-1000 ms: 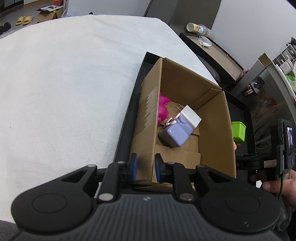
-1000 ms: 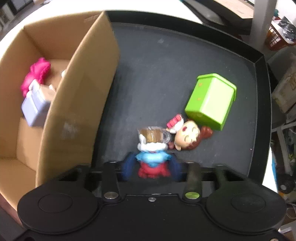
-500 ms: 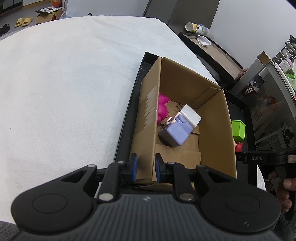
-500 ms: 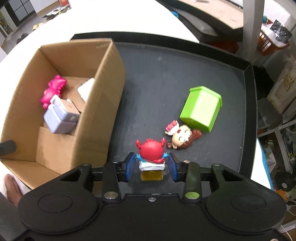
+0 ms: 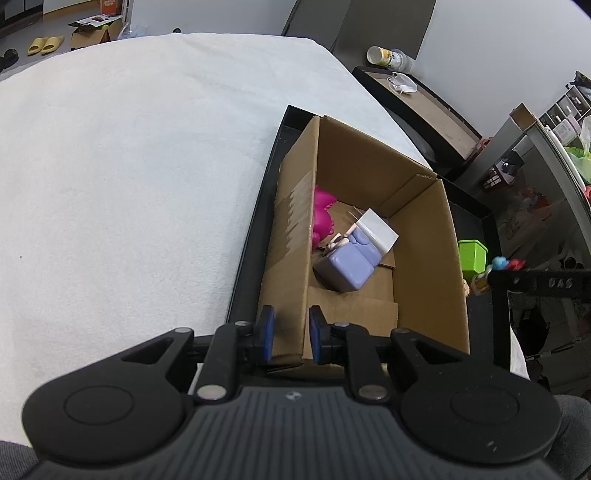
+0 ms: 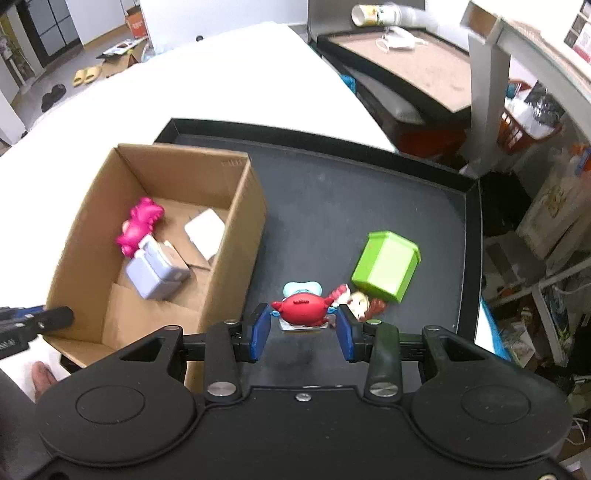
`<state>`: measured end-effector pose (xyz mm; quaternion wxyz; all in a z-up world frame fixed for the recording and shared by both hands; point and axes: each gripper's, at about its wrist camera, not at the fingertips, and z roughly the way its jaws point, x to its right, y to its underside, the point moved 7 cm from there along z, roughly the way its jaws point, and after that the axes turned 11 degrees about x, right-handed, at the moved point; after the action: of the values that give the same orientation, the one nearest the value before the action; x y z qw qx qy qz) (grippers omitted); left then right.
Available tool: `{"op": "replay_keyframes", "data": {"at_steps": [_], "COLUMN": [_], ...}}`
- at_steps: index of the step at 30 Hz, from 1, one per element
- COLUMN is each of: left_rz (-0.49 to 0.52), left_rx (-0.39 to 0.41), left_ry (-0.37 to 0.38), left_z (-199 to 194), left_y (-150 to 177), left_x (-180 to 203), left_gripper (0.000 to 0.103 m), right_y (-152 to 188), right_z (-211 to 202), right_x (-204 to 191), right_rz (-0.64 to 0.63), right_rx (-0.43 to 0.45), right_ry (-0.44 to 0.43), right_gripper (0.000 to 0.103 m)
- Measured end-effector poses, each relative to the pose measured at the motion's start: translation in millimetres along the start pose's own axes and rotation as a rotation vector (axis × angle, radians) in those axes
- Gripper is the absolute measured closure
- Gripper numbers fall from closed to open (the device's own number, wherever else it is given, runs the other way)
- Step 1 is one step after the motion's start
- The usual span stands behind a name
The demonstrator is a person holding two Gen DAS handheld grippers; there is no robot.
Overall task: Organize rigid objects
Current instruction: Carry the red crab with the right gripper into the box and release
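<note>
My right gripper (image 6: 302, 332) is shut on a red crab toy (image 6: 301, 310), held in the air above the black tray (image 6: 321, 206). On the tray below lie a green block (image 6: 386, 266) and a small doll figure (image 6: 364, 303). An open cardboard box (image 6: 236, 236) stands at the tray's left; it holds a pink toy (image 6: 140, 225), a lilac box-shaped toy (image 6: 155, 273) and a white block (image 6: 205, 232). My left gripper (image 5: 289, 334) is shut on the box's near left wall (image 5: 291, 258). The crab toy (image 5: 502, 264) also shows at the right edge of the left wrist view.
The tray sits on a white cloth-covered table (image 5: 129, 166). Shelves with clutter (image 6: 535, 110) stand to the right. A dark side table (image 6: 406, 62) with a fallen bottle (image 6: 376, 14) lies beyond. A person's bare toes (image 6: 40, 373) show at lower left.
My right gripper has lifted the red crab toy off the tray, and the tray and box now look farther away. The left gripper has kept its hold on the box wall.
</note>
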<state>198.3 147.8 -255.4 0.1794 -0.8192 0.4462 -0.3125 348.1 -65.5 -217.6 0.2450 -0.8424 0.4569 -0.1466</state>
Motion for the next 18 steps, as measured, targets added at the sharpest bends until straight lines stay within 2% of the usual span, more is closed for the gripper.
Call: {"op": "replay_keyframes", "data": {"at_steps": [18], "left_rz": [-0.002], "left_rx": [0.0], "left_ry": [0.01], "left_z": [-3.1], "left_y": [0.0], "left_x": [0.0], "left_gripper": [0.084], "right_y": [-43.8], "right_z": [-30.0], "right_x": [-29.4], "right_rz": [-0.039], "right_rx": [0.089], "right_ry": [-0.037], "right_gripper": [0.065]}}
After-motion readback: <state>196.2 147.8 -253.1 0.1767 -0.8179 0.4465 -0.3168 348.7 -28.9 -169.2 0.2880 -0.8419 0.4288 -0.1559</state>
